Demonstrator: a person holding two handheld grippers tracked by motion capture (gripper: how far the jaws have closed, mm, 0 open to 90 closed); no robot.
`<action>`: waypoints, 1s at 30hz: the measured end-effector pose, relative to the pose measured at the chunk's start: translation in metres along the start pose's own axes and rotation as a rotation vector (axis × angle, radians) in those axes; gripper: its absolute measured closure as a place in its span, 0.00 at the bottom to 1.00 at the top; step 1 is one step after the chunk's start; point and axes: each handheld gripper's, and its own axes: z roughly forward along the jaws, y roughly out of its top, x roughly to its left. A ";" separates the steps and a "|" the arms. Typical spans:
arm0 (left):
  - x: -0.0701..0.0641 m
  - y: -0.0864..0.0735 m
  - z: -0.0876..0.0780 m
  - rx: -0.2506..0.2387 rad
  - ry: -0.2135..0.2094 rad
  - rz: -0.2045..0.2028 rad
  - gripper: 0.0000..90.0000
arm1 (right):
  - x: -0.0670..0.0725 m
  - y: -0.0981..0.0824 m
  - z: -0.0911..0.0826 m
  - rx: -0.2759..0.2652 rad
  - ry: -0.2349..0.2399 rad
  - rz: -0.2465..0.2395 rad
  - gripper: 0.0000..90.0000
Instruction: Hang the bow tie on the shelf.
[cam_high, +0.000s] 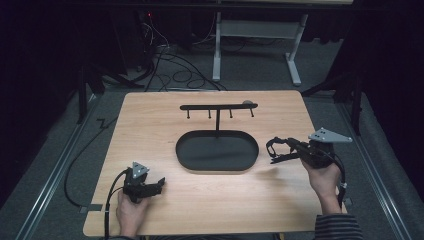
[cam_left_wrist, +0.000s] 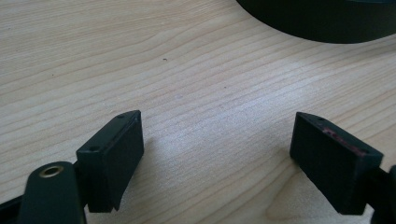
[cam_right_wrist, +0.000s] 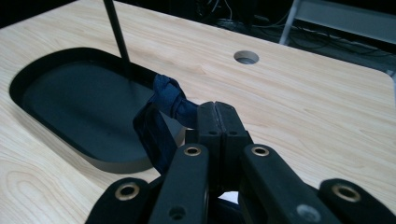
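A dark blue fabric loop (cam_right_wrist: 161, 121) hangs from my right gripper (cam_right_wrist: 215, 109), whose jaws are shut on its knotted end. In the high view that gripper (cam_high: 294, 146) is held above the table's right side, and the loop (cam_high: 277, 149) dangles just right of the black oval base (cam_high: 200, 160). A thin post rises from the base to a black bar with several hooks (cam_high: 218, 106). My left gripper (cam_high: 159, 184) rests low at the front left. Its jaws stand open over bare wood, nothing between them (cam_left_wrist: 218, 126).
The wooden table (cam_high: 150, 125) has a round hole (cam_right_wrist: 246, 57) behind the rack. The base's dark rim (cam_left_wrist: 322, 21) lies ahead of the left gripper. Cables and a white desk frame (cam_high: 295, 55) stand on the floor beyond the table.
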 end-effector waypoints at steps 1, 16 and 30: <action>0.000 0.000 0.000 0.000 0.000 0.000 0.20 | 0.001 0.001 0.000 0.001 0.003 0.006 1.00; 0.000 0.000 0.000 0.000 0.000 0.000 0.20 | 0.007 0.014 -0.001 -0.032 0.049 0.021 1.00; 0.000 0.000 0.000 0.000 0.000 0.000 0.20 | 0.018 0.028 0.005 -0.043 0.075 0.001 1.00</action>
